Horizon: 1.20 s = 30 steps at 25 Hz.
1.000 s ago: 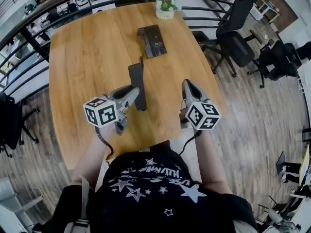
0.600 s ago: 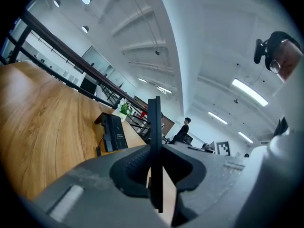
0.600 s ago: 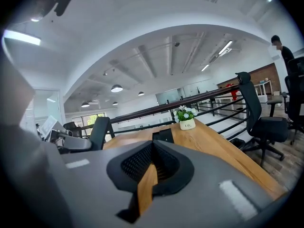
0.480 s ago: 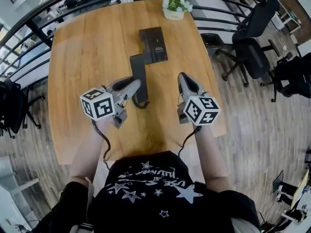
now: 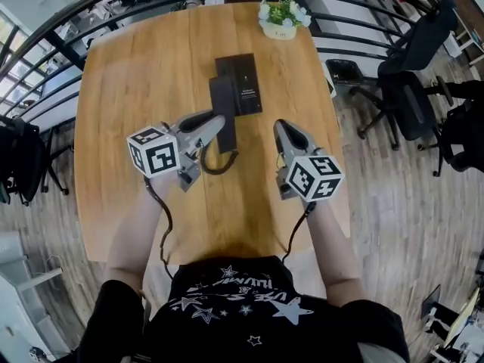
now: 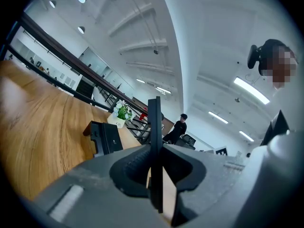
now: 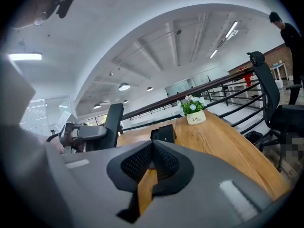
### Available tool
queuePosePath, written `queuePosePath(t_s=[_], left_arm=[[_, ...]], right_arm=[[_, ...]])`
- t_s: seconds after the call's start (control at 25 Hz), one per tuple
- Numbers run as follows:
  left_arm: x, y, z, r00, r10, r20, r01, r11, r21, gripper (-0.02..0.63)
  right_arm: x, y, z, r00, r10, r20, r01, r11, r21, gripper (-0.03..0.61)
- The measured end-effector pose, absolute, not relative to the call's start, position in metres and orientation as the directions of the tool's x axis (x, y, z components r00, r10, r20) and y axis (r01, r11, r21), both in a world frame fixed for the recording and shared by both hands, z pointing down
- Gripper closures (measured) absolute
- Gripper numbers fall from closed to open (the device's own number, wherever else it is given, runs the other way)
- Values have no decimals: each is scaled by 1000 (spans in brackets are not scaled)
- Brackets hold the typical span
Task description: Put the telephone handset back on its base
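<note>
The handset [image 5: 219, 97] and both grippers have advanced up the table [image 5: 121, 82] toward the base [image 5: 246, 85]. The left gripper [image 5: 218, 122] fingers clamp the handset's near end, its far end beside the base's left edge. The right gripper [image 5: 281, 127] fingers are closed, empty. Best to square the handset over the cradle and lower it flat, with the cord [image 5: 219, 166] trailing clear.

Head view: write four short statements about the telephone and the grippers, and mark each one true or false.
1. The left gripper clamps the black telephone handset between its fingers. True.
2. The right gripper carries a second handset. False: its fingers are together and empty.
3. The black rectangular telephone base lies on the floor. False: it lies on the wooden table.
4. A white pot of flowers stands at the table's far edge. True.
</note>
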<state>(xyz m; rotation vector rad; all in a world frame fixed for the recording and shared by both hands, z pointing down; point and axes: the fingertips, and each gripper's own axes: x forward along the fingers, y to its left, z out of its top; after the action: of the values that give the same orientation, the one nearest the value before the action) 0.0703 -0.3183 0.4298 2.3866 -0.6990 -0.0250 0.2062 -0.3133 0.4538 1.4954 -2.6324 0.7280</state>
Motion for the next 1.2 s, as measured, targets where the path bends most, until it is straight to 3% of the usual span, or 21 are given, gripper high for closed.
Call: queuePosePath(t_s=[1.2], left_arm=[[70,-444,513,893,-443,80,-373,-626,685,535]], right_arm=[[193,-382,512,-581,-727,365,-802,436,-409,577]])
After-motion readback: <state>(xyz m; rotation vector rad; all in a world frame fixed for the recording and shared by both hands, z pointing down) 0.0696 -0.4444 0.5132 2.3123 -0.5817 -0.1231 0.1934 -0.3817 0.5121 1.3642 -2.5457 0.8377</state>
